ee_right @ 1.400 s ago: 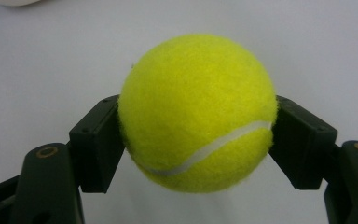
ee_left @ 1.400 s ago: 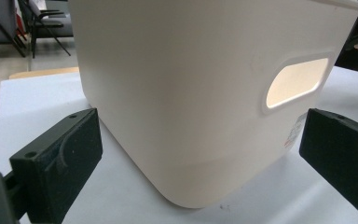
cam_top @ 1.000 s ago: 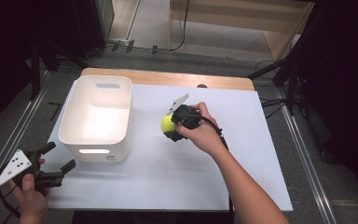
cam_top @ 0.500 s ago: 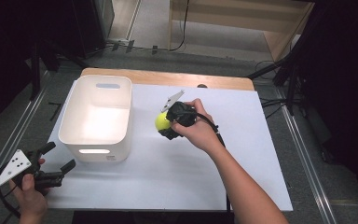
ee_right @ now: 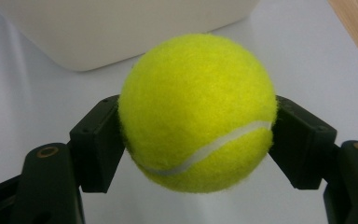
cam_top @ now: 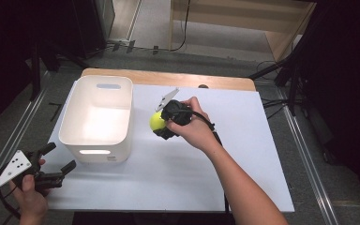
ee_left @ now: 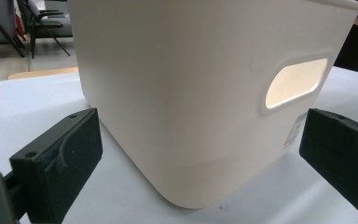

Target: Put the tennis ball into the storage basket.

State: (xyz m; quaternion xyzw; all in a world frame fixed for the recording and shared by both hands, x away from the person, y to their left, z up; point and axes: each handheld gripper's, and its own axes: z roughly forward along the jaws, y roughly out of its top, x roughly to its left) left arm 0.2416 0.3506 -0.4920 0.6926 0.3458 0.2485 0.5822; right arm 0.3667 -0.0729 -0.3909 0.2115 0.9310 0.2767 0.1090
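Yellow tennis ball (ee_right: 198, 112) clamped in right gripper (cam_top: 161, 124), seam visible close-up

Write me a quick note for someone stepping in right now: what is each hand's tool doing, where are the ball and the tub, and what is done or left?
Right gripper: shut on the yellow tennis ball, held above the white table, just right of the white tub.
Left gripper: open, holding nothing, near the table's front left corner, facing the tub's handle side.
Done: ball picked up.
Left: probably carry it over the tub's rim and release it; the tub looks empty inside.
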